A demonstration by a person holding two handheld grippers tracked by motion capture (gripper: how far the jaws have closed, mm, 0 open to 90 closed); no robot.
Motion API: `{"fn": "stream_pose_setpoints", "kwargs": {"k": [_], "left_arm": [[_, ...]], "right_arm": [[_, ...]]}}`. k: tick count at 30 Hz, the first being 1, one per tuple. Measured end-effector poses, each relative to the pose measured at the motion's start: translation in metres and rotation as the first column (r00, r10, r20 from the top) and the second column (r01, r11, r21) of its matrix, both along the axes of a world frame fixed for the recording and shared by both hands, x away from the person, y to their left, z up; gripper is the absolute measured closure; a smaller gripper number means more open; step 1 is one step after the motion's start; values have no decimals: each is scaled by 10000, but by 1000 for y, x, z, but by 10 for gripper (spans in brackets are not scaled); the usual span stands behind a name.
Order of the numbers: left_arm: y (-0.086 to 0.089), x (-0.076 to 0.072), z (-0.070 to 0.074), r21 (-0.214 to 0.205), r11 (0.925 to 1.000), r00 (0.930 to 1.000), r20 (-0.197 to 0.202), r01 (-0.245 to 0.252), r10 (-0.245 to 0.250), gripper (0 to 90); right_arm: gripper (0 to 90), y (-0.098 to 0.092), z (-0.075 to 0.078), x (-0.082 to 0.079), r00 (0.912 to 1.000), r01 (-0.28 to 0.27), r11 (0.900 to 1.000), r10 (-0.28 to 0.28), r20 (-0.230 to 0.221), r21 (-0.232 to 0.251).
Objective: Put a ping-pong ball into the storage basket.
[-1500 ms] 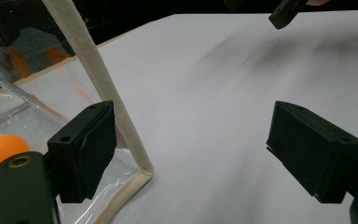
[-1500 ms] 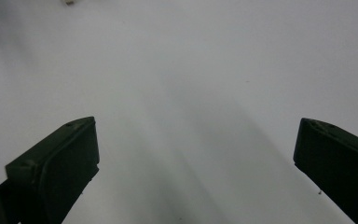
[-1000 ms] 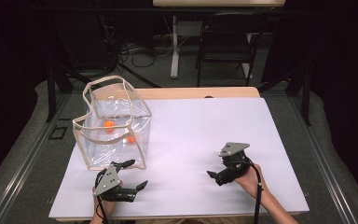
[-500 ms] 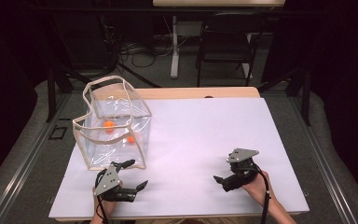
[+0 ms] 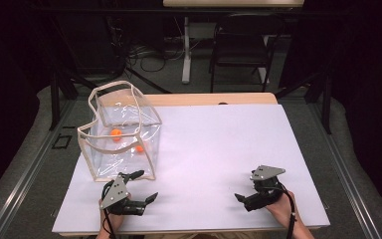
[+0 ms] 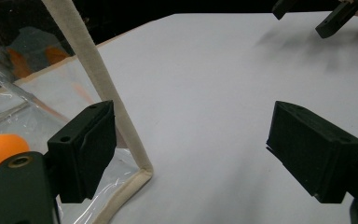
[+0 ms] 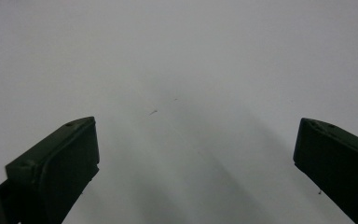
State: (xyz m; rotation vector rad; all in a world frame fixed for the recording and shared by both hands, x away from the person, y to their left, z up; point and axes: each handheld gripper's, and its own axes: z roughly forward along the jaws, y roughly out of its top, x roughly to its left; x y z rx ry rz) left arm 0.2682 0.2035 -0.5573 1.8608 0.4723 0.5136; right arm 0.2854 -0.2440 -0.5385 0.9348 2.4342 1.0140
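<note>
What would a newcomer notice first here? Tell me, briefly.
The clear bag with cream edging stands at the back left of the white table, with orange balls inside. Near the front edge, the left gripper sits open just before the bag's corner. The right gripper is open over bare table at the front right.

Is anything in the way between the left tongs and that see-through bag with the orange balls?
Nothing visible. The left tongs are open right beside the clear bag, one jaw close to its cream-edged corner. The orange balls sit inside, behind the clear wall.
</note>
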Motion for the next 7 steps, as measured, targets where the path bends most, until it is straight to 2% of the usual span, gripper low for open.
{"fn": "stream_pose_setpoints", "kwargs": {"k": [7], "left_arm": [[0,0,0,3,10000,10000,6,10,-10,157]], "right_arm": [[0,-3,-3,1,10000,73,9999,-73,-19,154]]}}
